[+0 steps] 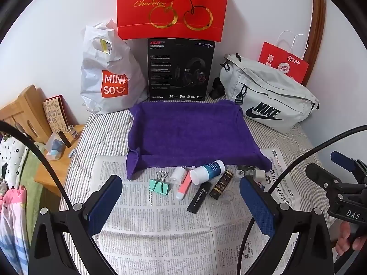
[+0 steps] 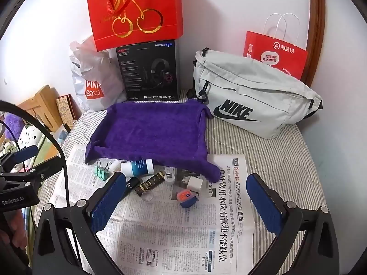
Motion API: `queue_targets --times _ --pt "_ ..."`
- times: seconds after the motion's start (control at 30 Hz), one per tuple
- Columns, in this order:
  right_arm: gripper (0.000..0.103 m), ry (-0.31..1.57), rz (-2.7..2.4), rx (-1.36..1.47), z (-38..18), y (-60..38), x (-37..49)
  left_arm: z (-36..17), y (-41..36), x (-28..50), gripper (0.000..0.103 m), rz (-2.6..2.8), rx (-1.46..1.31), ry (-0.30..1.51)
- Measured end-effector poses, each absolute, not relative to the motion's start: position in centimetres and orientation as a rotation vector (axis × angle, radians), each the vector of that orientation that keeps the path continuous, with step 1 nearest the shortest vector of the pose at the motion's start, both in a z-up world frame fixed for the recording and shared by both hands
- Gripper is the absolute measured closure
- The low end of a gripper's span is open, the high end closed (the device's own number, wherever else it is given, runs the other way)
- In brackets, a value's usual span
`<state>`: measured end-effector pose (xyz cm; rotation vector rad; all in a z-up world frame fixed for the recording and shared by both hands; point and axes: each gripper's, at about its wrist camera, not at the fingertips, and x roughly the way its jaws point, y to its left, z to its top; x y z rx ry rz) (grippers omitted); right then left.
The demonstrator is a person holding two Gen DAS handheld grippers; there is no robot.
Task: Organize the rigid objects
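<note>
A purple cloth tray point(image 1: 190, 133) point(image 2: 151, 135) lies on the striped bed. In front of it, on newspaper point(image 1: 160, 224) point(image 2: 174, 229), are mint binder clips point(image 1: 159, 184) point(image 2: 102, 171), a white-and-blue bottle point(image 1: 207, 170) point(image 2: 137, 167), a pink-and-white stick point(image 1: 184, 185), a black tube point(image 1: 199, 197), a dark gold-printed tube point(image 1: 222, 184) point(image 2: 150, 183), a white charger cube point(image 2: 195, 184) and a small orange-and-blue tin point(image 2: 187, 198). My left gripper point(image 1: 181, 190) hovers open above these items, holding nothing. My right gripper point(image 2: 187, 188) also stands open and empty over them.
Against the wall stand a white MINISO bag point(image 1: 110, 75), a black headset box point(image 1: 181, 68) under a red cherry bag point(image 1: 172, 6), a grey NIKE pouch point(image 1: 268, 96) point(image 2: 250, 94) and a red paper bag point(image 2: 275, 52). A wooden nightstand point(image 1: 57, 155) sits left of the bed.
</note>
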<state>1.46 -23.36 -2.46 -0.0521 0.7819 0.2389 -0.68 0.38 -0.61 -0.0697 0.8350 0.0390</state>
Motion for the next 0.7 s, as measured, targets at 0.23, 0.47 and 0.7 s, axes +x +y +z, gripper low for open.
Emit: queue_targets --times 0.23,0.47,0.7 --pt "0.0 0.78 0.234 -0.052 -2.19 -23.46 1.22 -0.35 0.09 -0.83 0.0 0.041 -0.053 0.83" --pt "0.0 0.772 0.235 -0.059 -1.79 -23.47 0.92 -0.29 -0.12 -0.94 0.0 0.035 -0.054 0.834" --pt "0.0 0.761 0.24 -0.055 -1.57 -23.57 0.46 -0.26 -0.07 -1.13 0.0 0.038 -0.049 0.836"
